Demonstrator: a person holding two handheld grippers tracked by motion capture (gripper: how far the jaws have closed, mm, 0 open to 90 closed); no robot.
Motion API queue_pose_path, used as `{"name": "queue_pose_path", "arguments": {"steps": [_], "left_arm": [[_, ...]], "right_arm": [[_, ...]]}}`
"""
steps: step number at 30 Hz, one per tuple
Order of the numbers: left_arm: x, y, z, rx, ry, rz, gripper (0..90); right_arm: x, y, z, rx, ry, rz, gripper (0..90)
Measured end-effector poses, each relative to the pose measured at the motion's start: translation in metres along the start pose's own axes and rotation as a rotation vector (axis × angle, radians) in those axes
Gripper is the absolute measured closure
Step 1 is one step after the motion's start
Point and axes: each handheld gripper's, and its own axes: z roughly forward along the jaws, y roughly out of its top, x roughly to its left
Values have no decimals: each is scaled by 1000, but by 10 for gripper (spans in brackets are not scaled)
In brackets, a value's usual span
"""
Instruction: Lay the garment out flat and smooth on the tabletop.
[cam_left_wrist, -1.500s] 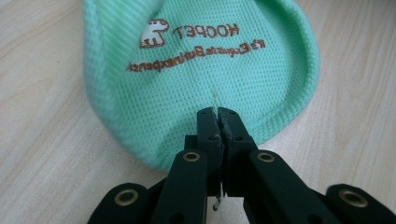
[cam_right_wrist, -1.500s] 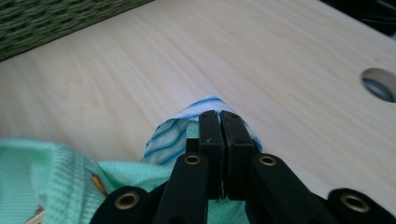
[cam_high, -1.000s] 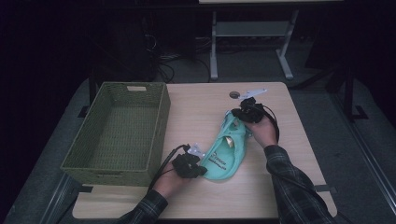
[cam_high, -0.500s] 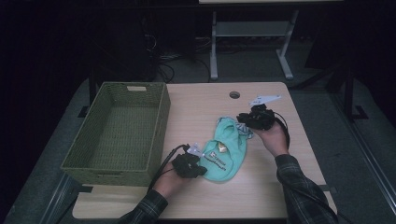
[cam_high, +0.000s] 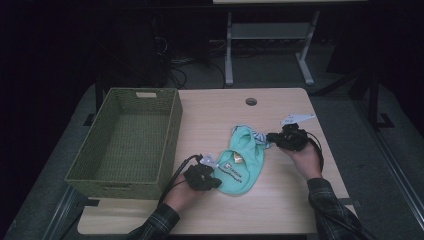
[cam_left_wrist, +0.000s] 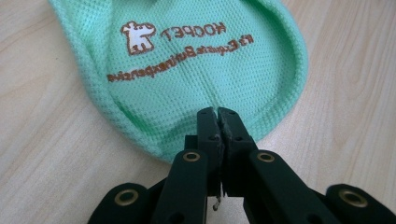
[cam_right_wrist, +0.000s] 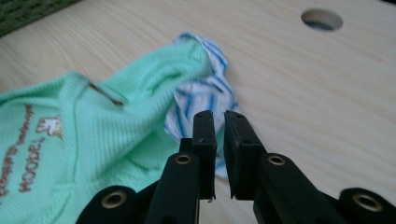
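Note:
A small mint-green garment (cam_high: 241, 161) printed with HOOPET lies bunched on the table, and a blue-striped white piece (cam_high: 257, 136) sticks out at its far right. My left gripper (cam_high: 217, 179) is shut on the garment's near hem (cam_left_wrist: 187, 70), with its tips (cam_left_wrist: 218, 112) pinching the edge. My right gripper (cam_high: 271, 136) lies just right of the striped piece (cam_right_wrist: 205, 88). Its jaws (cam_right_wrist: 218, 114) have just been closing and stand a narrow slit apart. No cloth is pinched between them; the striped piece lies under their tips.
A green woven basket (cam_high: 172, 130) stands with nothing in it at the table's left, close to my left hand. A round cable hole (cam_high: 251, 101) sits near the far edge. Bare wood (cam_high: 280, 200) lies right of and in front of the garment.
The garment was stretched long between the two grippers and now lies folded shorter. The right gripper came nearer and rightward, and no longer holds the far end. The left gripper stayed put.

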Motion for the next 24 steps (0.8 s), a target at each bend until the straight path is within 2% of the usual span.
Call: {"name": "queue_pose_path", "arguments": {"steps": [5,8,11,16,18,22,23,24], "left_arm": [[0,0,1,-11,-7,-16,878],[0,0,1,-10,-5,-15,878],[0,0,1,-10,-5,-13,878],[0,0,0,-6,-6,-8,878],[0,0,0,-7,-7,-12,878],[1,0,0,-1,-7,-4,878],[1,0,0,3,-6,4,878],[0,0,0,1,-5,2,877]], "right_arm": [[-6,-15,5,22,4,35,823],[-5,-19,9,35,18,38,803],[-2,-20,15,43,19,37,773],[-4,-13,26,35,37,88,736],[-3,-11,33,60,37,90,714],[1,-12,45,88,38,81,752],[2,-13,47,99,34,75,780],[2,-15,49,86,29,58,816]]}}
